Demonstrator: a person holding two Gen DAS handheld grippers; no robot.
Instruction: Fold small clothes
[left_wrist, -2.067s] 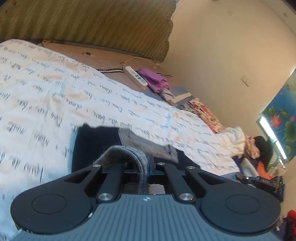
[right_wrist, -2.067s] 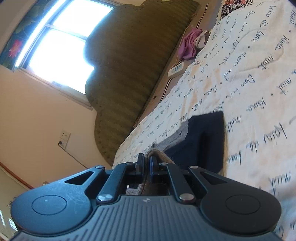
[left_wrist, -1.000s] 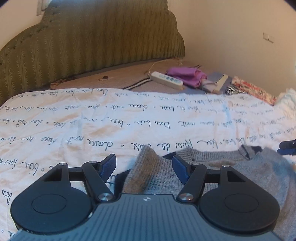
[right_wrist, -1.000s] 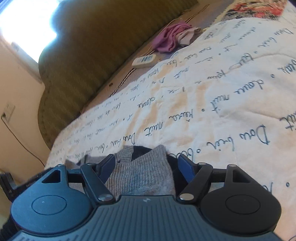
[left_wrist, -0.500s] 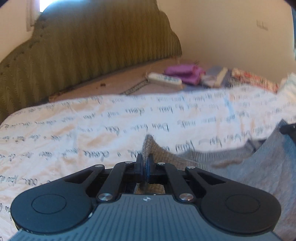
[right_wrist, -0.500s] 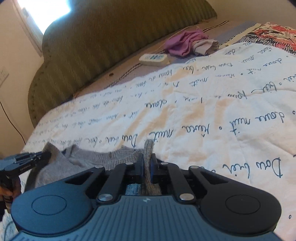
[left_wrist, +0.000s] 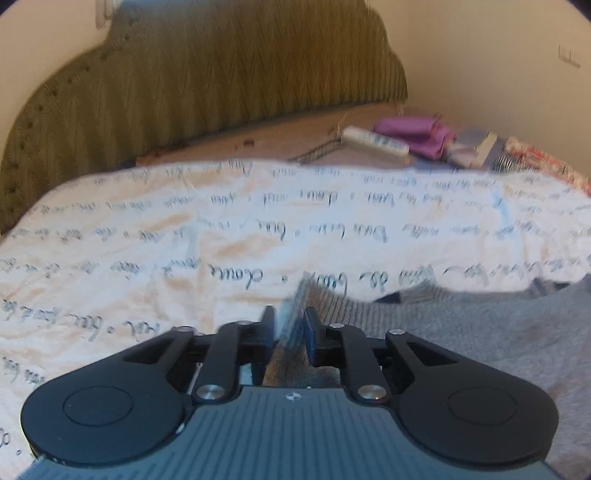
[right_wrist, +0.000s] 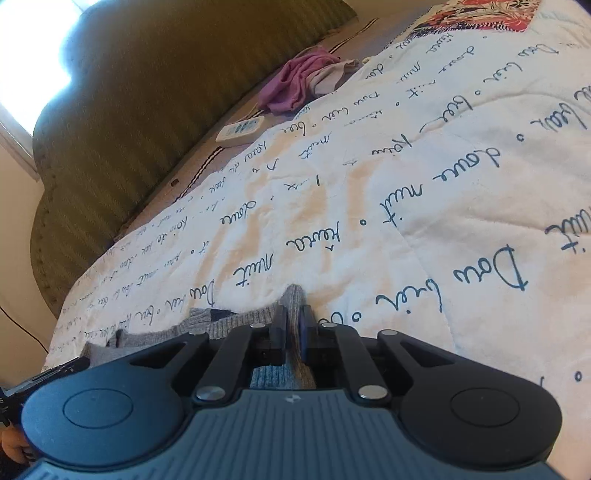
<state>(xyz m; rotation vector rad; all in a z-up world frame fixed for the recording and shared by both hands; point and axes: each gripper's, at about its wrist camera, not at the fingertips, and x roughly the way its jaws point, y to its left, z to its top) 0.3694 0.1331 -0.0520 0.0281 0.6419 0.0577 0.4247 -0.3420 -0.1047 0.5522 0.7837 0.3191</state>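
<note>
Both grippers have a corner of the gray sweater (left_wrist: 480, 332) between their fingers. In the right wrist view, the right gripper (right_wrist: 291, 328) is closed tight on a ribbed corner of it, and the corner pokes up past the fingertips toward 12 o'clock. In the left wrist view, the left gripper (left_wrist: 290, 328) has the other ribbed corner between its fingers, but its jaws are opening. There is a small gap, and the picture is blurry, so I cannot tell if the pads press on the knit at all.

The sweater lies on the bed (left_wrist: 184, 258), on a white cover with blue writing. From the left gripper it spreads out toward 3 o'clock. From the right gripper it runs toward 9 o'clock, where the tip of the left gripper peeks in at the edge.

What could go wrong? If the left corner slips out while the right one is held tight, a pull would drag the sweater crooked and the fold would bunch up. The knit is soft and stretchy, so a hard tug from one side could twist it. The cover could also wrinkle under it.

A white remote (right_wrist: 240, 130) and purple clothes (right_wrist: 291, 88) lie far off by the green headboard (left_wrist: 203, 74).
</note>
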